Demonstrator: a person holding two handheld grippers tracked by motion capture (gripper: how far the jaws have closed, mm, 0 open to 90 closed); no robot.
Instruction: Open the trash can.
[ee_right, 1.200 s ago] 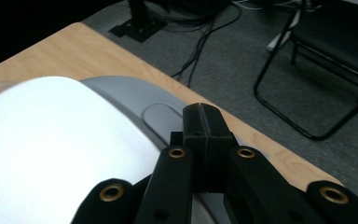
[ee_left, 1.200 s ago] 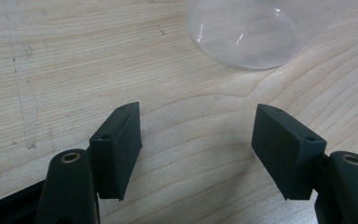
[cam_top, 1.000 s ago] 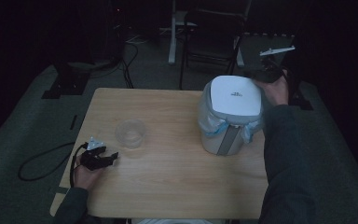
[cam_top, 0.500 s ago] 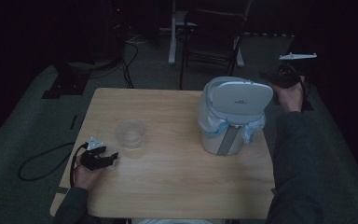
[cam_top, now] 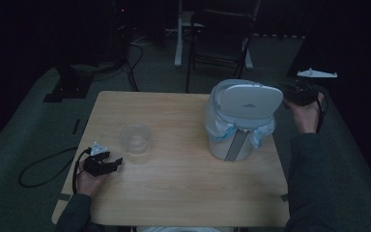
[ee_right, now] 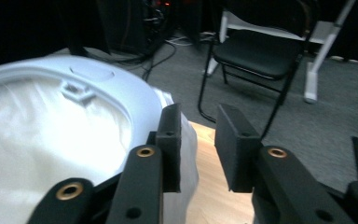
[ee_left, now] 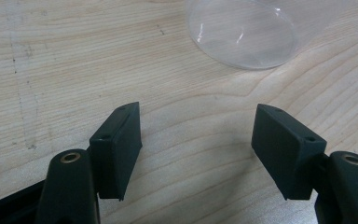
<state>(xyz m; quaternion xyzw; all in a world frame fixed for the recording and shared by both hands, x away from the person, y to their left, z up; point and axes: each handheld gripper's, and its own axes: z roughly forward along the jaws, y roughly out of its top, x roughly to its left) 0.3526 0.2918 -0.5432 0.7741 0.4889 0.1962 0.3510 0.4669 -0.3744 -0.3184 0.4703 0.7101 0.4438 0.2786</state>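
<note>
A white lidded bin (cam_top: 239, 137) with a bag liner stands at the table's right; its lid (cam_top: 247, 100) looks tilted up. My right gripper (cam_top: 286, 94) hovers just off the lid's right edge, apart from it. Its jaws have just been opening and stand open with nothing between them. In the right gripper view (ee_right: 198, 140) the bin's white top (ee_right: 51, 126) lies to the left of the jaws. My left gripper (cam_top: 117, 162) rests on the table at the left, open and empty (ee_left: 198, 144). A clear plastic cup (cam_top: 135, 137) stands just beyond it (ee_left: 242, 32).
The wooden table (cam_top: 174, 193) ends close behind the bin and to its right. A black folding chair (cam_top: 222, 34) stands on the grey carpet behind the table. The left gripper's cable (cam_top: 43, 169) trails off the table's left edge.
My right gripper left the back right of the bin's lid and moved right, off the table's edge, its jaws parting. The lid now looks tilted. The left gripper stayed put.
</note>
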